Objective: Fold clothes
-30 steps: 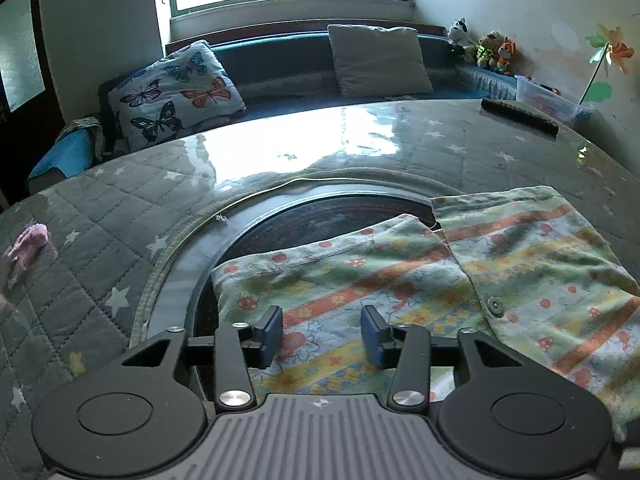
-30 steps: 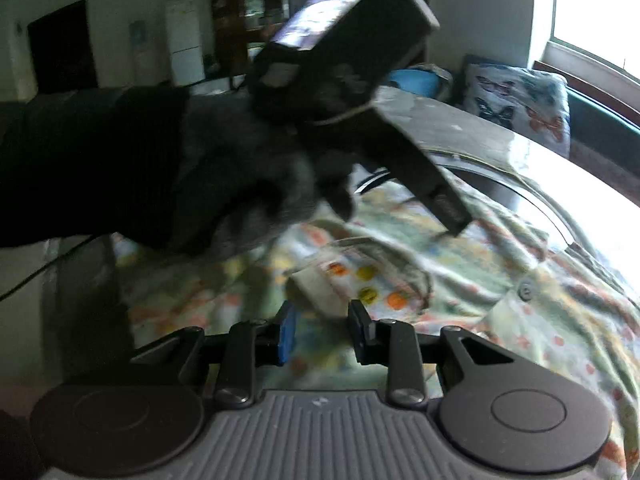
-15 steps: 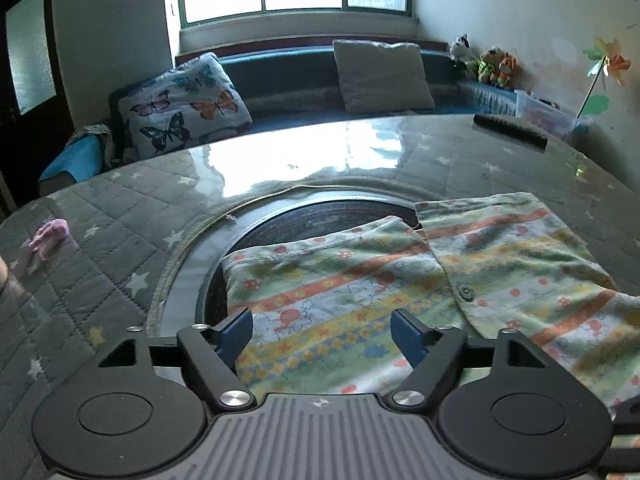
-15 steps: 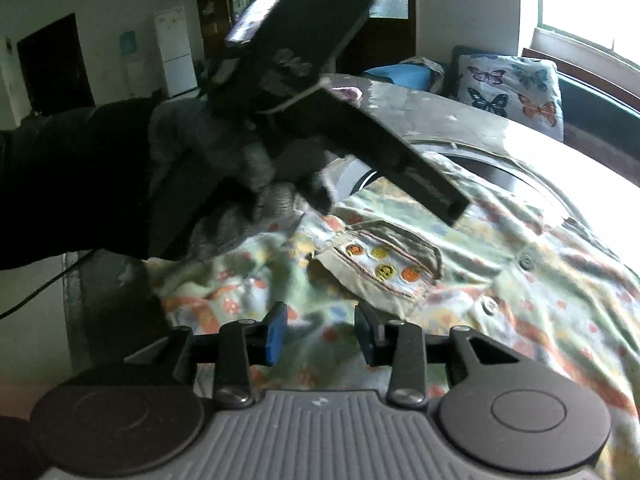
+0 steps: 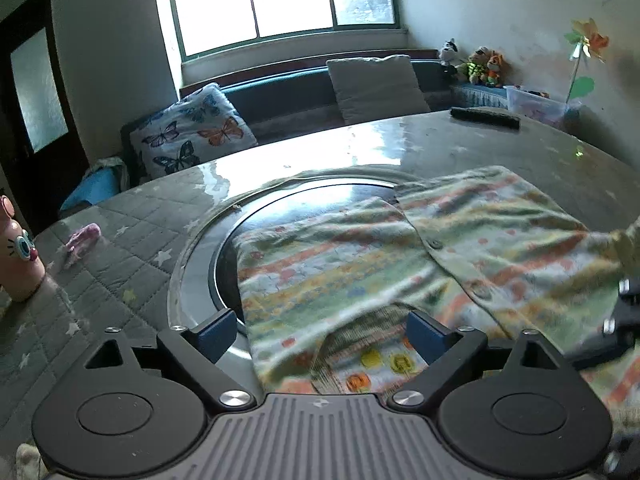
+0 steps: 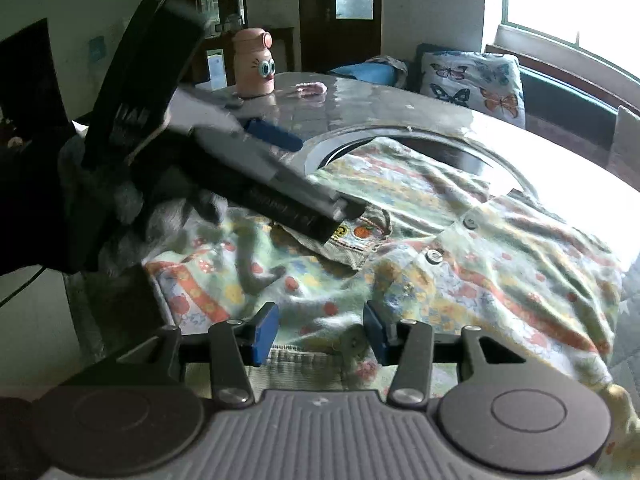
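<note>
In the left wrist view, the left gripper [image 5: 320, 330] was spread wide and held nothing. It hung low over the near edge of the shirt [image 5: 384, 256], above the small decorated pocket [image 5: 372, 364]. The shirt lay flat, partly on the dark round insert [image 5: 288, 208] in the middle of the quilted surface [image 5: 120, 264] and partly off it to the right, its buttoned front facing up. That flat lie probably suited a first fold. A pink bottle [image 5: 18, 256] stood far left of the shirt, and a small pink item [image 5: 82, 240] lay between the two. At the right edge of the frame a fold of cloth looked lifted beside a dark part; I cannot tell what held it.

In the right wrist view, the right gripper [image 6: 318, 330] was also spread, its blue pads [image 6: 266, 330] set either side of a ribbed hem of the shirt [image 6: 500, 264] without pinching it, likely lined up for a grasp. Beyond it, the left gripper [image 6: 280, 178] reached in over the shirt's pocket [image 6: 356, 236], gripped by a gloved hand [image 6: 120, 200]. The pink bottle [image 6: 254, 62] stood well behind the shirt on the far side.
</note>
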### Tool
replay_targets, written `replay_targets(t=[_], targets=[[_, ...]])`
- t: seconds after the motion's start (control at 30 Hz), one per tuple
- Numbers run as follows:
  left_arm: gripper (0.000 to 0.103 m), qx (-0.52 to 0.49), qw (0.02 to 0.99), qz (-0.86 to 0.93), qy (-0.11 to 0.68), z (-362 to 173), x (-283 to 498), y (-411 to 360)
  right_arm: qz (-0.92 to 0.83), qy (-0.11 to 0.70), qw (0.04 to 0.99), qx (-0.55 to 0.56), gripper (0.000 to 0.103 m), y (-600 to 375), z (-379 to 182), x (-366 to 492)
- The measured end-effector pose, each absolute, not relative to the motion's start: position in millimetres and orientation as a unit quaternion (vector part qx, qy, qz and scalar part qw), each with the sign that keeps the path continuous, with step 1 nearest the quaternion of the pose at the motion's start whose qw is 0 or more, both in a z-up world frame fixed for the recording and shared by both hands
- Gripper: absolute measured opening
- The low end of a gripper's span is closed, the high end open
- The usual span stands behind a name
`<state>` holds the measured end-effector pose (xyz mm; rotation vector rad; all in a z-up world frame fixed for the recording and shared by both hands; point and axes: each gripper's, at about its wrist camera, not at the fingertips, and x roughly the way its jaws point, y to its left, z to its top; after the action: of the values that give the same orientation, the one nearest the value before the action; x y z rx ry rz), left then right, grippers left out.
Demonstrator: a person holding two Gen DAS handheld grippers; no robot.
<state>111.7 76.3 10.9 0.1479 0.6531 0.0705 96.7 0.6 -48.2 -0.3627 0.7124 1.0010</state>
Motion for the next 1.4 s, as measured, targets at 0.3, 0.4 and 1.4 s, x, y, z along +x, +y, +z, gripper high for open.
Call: replay_targets(t=[0.3, 0.4, 1.4], targets=[[0.096, 0.121, 0.942, 0.05, 0.308, -4, 92, 63, 0.425, 0.356, 0.824, -0.12, 0.048, -15, -51, 127], [0.098, 0.12, 0.943, 0.054, 0.305, -7, 88, 67, 0.422, 0.357, 0.824, -0.126, 0.05, -27, -53, 124], [0.102, 0.125, 0.95, 0.064, 0.278, 10, 28, 54, 0.443, 0.355, 0.816, -0.107, 0.005, -36, -36, 57]])
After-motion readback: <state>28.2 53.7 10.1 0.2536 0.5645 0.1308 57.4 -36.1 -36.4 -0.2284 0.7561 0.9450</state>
